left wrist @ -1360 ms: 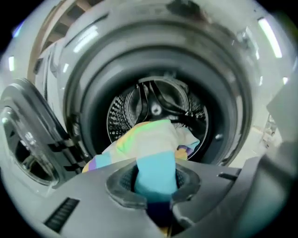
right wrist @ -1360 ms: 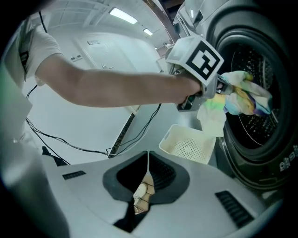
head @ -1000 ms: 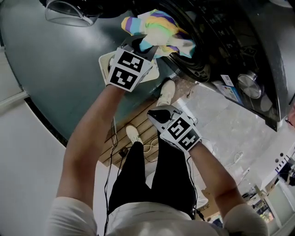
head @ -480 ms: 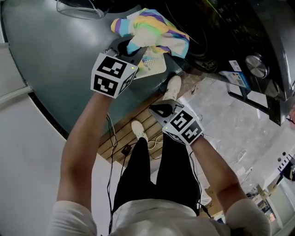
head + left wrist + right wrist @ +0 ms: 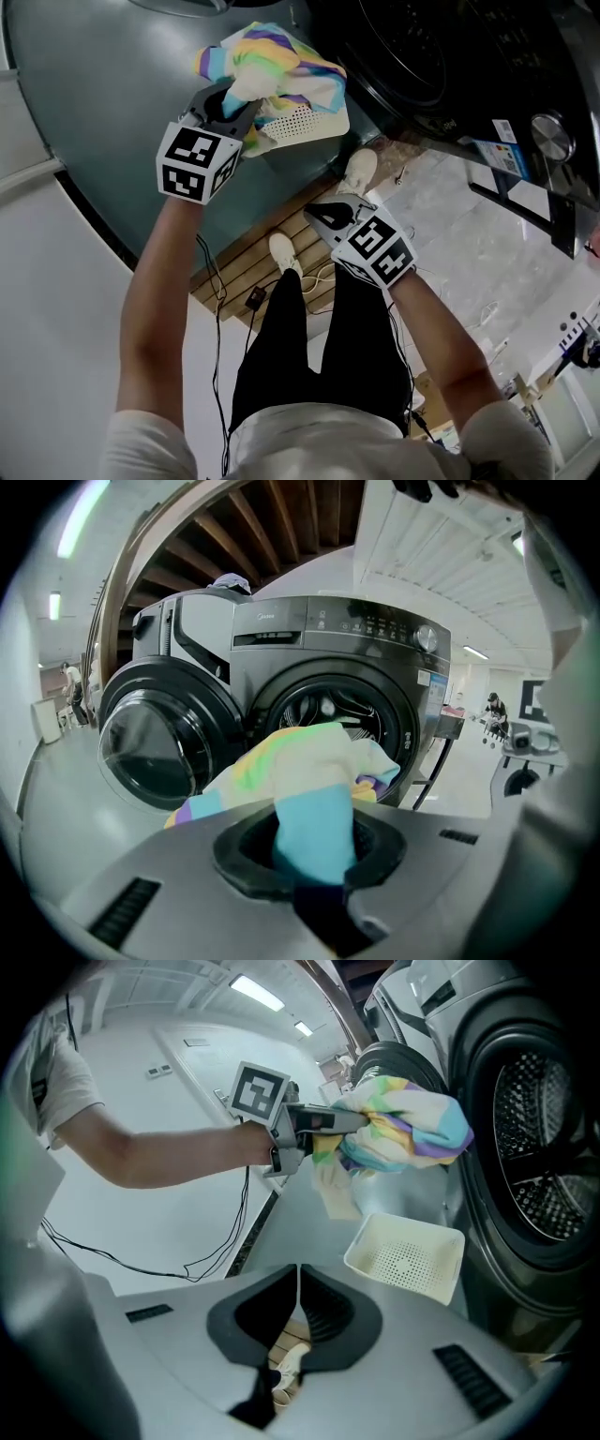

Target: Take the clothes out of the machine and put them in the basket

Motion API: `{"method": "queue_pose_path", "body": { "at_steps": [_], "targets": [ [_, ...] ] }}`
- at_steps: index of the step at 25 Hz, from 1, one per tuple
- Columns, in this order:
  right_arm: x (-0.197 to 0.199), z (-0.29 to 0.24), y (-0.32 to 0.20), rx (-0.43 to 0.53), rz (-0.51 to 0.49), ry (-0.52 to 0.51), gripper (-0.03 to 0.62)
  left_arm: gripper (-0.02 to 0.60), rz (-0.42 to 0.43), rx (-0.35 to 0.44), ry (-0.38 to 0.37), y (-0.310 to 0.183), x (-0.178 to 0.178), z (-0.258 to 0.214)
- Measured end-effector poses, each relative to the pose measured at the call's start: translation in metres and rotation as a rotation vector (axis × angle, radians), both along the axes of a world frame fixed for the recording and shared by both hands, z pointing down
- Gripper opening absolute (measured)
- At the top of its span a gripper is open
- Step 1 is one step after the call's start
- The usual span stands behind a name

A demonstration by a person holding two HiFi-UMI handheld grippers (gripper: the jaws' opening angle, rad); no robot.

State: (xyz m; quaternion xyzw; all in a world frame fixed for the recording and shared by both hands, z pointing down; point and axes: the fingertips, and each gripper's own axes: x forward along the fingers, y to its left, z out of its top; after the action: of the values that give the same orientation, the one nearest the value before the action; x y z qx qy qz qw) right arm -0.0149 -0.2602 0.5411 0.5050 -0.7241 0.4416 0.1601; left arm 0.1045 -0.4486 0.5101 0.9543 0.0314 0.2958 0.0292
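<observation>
- Grey, smooth flooring spreads in front of a dark front-loading washing machine; its round glass door is swung open to the left of the drum mouth.
- The cloth is a soft, bunched piece in pastel bands: yellow, pale green, turquoise, lilac and cream. It is outside the drum, up in the air in front of the machine.
- The left gripper has its jaws clamped on the cloth. In the left gripper view a turquoise fold is pinched between the pads, and the rest of the cloth billows out beyond the jaws.
- The basket is a cream, rectangular plastic tub with a perforated bottom, and it sits on the grey floor just in front of the machine.
- In the right gripper view the cloth hangs above the basket, clear of its rim. In the head view the cloth overlaps the basket's upper left corner.
- The right gripper is held lower, away from the cloth. Its jaws are pressed together with nothing between them.
- One pale shoe stands on wooden slats beside the grey flooring.
</observation>
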Motion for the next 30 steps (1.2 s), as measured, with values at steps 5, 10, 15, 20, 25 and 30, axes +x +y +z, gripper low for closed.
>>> {"method": "queue_pose_path", "body": {
  "at_steps": [5, 10, 15, 20, 25, 30],
  "targets": [
    [0.001, 0.018, 0.007, -0.031, -0.011, -0.016, 0.011, 0.077, -0.035, -0.027, -0.051, 0.002, -0.014, 0.054],
    [0.000, 0.029, 0.004, -0.054, -0.029, -0.030, 0.011, 0.078, -0.050, -0.029, -0.100, -0.001, -0.021, 0.100],
    [0.009, 0.045, 0.006, -0.081, -0.055, -0.029, 0.011, 0.083, -0.014, -0.046, -0.172, 0.012, -0.016, 0.157],
    [0.020, 0.064, 0.002, -0.094, -0.054, -0.038, 0.011, 0.087, 0.049, -0.016, -0.256, 0.016, -0.008, 0.205],
    [0.036, 0.084, 0.002, -0.108, -0.064, -0.029, 0.011, 0.091, 0.080, -0.011, -0.298, 0.020, 0.005, 0.243],
    [0.048, 0.099, -0.005, -0.116, -0.064, -0.029, 0.011, 0.098, 0.104, -0.002, -0.342, 0.016, 0.010, 0.279]
  ]
}}
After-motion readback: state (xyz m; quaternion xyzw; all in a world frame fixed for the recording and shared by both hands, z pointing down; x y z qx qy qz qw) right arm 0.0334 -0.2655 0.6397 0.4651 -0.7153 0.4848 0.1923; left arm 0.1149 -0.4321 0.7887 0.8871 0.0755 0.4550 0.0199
